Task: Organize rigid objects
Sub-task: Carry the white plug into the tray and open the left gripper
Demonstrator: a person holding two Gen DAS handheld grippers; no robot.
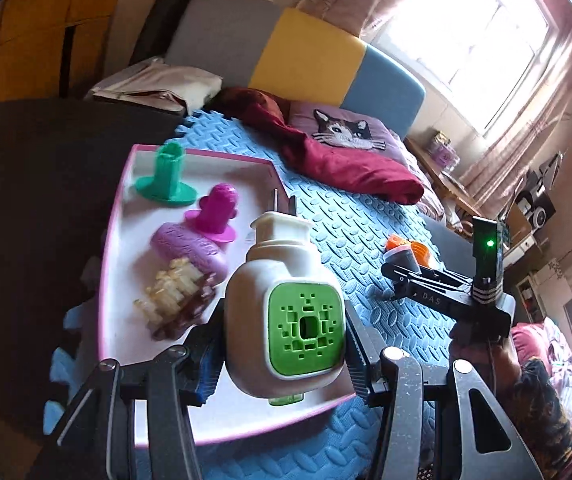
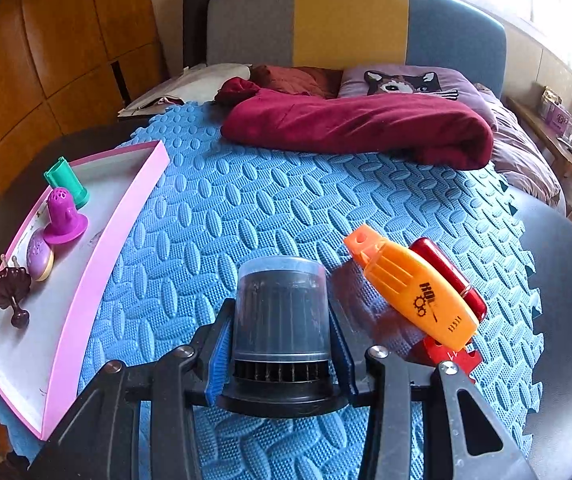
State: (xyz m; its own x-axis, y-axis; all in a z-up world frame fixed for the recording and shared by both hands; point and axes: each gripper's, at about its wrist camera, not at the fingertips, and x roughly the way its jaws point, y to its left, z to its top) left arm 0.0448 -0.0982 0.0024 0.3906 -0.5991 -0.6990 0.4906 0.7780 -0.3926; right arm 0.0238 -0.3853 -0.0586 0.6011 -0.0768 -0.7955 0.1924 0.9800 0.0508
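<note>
My left gripper [image 1: 284,344] is shut on a white plug-in device with a green vented face [image 1: 282,312], held over the near right corner of the pink-rimmed tray [image 1: 126,240]. In the tray lie a green flanged tube [image 1: 166,178], a magenta knob [image 1: 216,212], a purple brush [image 1: 188,250] and a brown comb piece [image 1: 182,312]. My right gripper [image 2: 282,344] is shut on a dark cylinder with a clear cap [image 2: 282,312], low over the blue foam mat [image 2: 246,208]. Just right of it an orange tool [image 2: 414,288] rests on a red object [image 2: 450,276].
A crumpled maroon cloth [image 2: 358,124] and a cat-print pillow [image 2: 406,80] lie at the far end of the mat, before a grey, yellow and blue headboard [image 2: 346,20]. The dark tabletop [image 2: 566,300] shows beyond the mat's right edge. A person's patterned sleeve [image 1: 542,400] is at lower right.
</note>
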